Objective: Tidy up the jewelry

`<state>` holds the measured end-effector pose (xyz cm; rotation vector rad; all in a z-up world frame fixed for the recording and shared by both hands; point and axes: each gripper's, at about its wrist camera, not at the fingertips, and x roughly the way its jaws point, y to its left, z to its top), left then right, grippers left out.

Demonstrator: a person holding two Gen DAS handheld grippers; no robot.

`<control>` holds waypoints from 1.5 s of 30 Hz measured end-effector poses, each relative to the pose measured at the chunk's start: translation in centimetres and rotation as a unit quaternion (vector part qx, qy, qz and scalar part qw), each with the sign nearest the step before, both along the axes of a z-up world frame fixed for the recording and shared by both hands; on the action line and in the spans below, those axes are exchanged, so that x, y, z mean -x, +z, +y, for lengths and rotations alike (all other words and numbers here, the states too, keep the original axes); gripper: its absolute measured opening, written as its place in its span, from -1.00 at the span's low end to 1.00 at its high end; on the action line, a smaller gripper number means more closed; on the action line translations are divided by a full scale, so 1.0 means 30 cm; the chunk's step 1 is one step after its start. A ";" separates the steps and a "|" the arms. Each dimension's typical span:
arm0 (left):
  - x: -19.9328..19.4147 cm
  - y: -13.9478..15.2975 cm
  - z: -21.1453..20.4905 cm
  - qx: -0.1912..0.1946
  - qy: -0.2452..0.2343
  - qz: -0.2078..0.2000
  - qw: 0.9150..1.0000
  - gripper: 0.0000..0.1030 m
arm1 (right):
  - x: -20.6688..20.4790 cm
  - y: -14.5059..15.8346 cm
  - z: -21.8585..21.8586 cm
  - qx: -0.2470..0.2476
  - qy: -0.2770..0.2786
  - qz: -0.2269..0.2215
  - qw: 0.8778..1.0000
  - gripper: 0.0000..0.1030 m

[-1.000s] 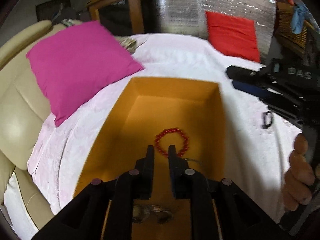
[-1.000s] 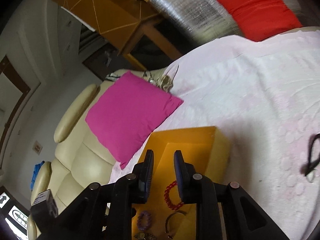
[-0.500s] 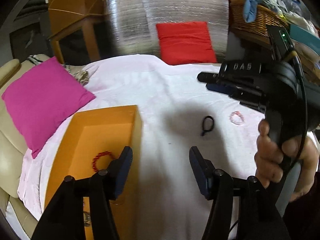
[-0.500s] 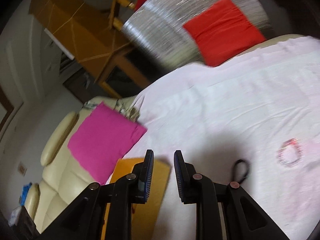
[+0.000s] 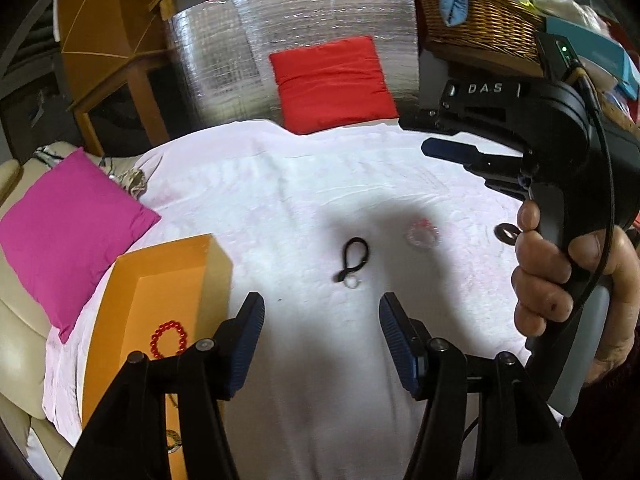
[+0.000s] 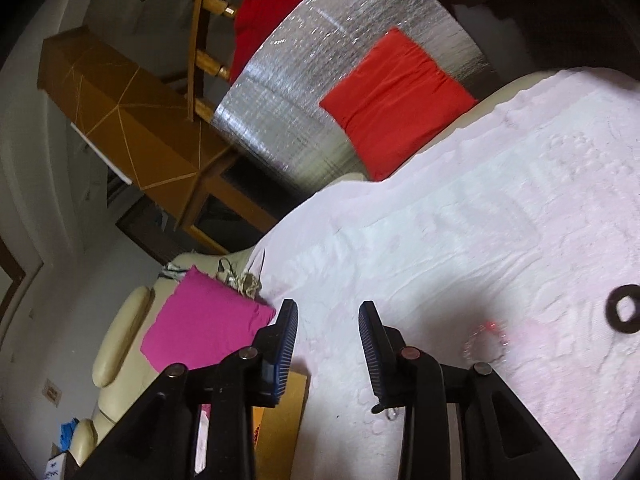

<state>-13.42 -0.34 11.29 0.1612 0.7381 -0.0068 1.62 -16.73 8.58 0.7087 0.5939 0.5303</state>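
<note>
An orange box (image 5: 120,280) stands at the left on the pale pink cloth (image 5: 288,200), with a red bead bracelet (image 5: 168,338) inside. My left gripper (image 5: 320,320) is open and empty, hovering above the cloth just short of a black loop (image 5: 354,258). A pale pink clear bracelet (image 5: 422,234) lies to the right of the loop, and a dark ring (image 5: 507,233) lies further right. My right gripper (image 6: 328,320) is open and empty above the cloth; the pink bracelet (image 6: 486,344) and the dark ring (image 6: 624,314) lie to its right. The right gripper also shows in the left wrist view (image 5: 436,138).
A magenta cushion (image 5: 68,224) lies on the cream sofa at the left. A red cushion (image 5: 332,84) leans on a silver panel at the back. A wicker basket (image 5: 480,20) stands at the back right. The box corner (image 6: 280,420) shows under my right gripper.
My left gripper has left the box, swung right over the cloth and opened wide. My right gripper has moved right, away from the box, and opened somewhat.
</note>
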 end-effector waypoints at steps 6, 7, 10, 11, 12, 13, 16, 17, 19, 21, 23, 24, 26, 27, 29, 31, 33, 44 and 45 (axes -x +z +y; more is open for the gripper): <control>-0.024 -0.030 -0.056 0.003 -0.006 0.009 1.000 0.19 | -0.028 -0.011 -0.079 0.013 0.002 0.016 1.000 -0.31; -0.030 -0.039 -0.057 0.006 -0.004 0.013 1.000 0.19 | -0.030 -0.016 -0.091 0.017 0.003 0.020 1.000 -0.31; -0.044 -0.065 -0.051 0.016 0.004 0.023 1.000 0.19 | -0.055 -0.031 -0.133 0.036 0.012 0.036 0.999 -0.31; -0.052 -0.080 -0.043 0.019 0.008 0.028 0.999 0.19 | -0.065 -0.038 -0.160 0.044 0.012 0.044 0.998 -0.31; -0.059 -0.092 -0.036 0.022 0.011 0.033 0.999 0.19 | -0.074 -0.046 -0.186 0.045 0.011 0.051 0.998 -0.31; -0.066 -0.102 -0.029 0.024 0.013 0.037 0.999 0.19 | -0.083 -0.057 -0.211 0.043 0.010 0.059 0.997 -0.31; -0.087 -0.139 -0.009 0.032 0.023 0.052 0.998 0.19 | -0.106 -0.093 -0.294 0.035 0.005 0.087 0.996 -0.31; -0.092 -0.146 -0.007 0.034 0.025 0.055 0.998 0.19 | -0.112 -0.105 -0.332 0.039 -0.003 0.096 0.995 -0.31; -0.102 -0.162 -0.018 0.039 0.022 0.062 0.997 0.19 | -0.121 -0.118 -0.388 0.045 -0.020 0.110 0.993 -0.31; -0.117 -0.163 -0.043 0.039 0.013 0.065 0.997 0.19 | -0.126 -0.134 -0.461 0.047 -0.039 0.130 0.990 -0.31; -0.132 -0.156 -0.084 0.037 -0.002 0.062 0.997 0.19 | -0.126 -0.148 -0.518 0.047 -0.056 0.145 0.987 -0.31; -0.146 -0.148 -0.115 0.038 -0.013 0.059 0.997 0.19 | -0.123 -0.153 -0.554 0.051 -0.066 0.155 0.984 -0.31; -0.171 -0.137 -0.158 0.040 -0.027 0.057 0.997 0.19 | -0.118 -0.153 -0.597 0.058 -0.072 0.164 0.982 -0.31; -0.191 -0.129 -0.190 0.043 -0.036 0.056 0.997 0.19 | -0.113 -0.151 -0.628 0.067 -0.078 0.168 0.981 -0.31; -0.222 -0.120 -0.248 0.049 -0.054 0.052 0.996 0.19 | -0.107 -0.153 -0.665 0.079 -0.088 0.174 0.978 -0.31; -0.247 -0.122 -0.306 0.052 -0.069 0.053 0.995 0.19 | -0.104 -0.164 -0.704 0.091 -0.095 0.186 0.974 -0.31; -0.273 -0.136 -0.367 0.055 -0.085 0.059 0.993 0.19 | -0.103 -0.175 -0.727 0.105 -0.092 0.193 0.971 -0.31; -0.315 -0.206 -0.412 0.044 -0.082 0.073 0.993 0.19 | -0.126 -0.205 -0.681 0.099 -0.017 0.189 0.977 -0.31; -0.319 -0.211 -0.384 0.042 -0.070 0.074 0.994 0.19 | -0.131 -0.206 -0.660 0.096 -0.006 0.188 0.977 -0.31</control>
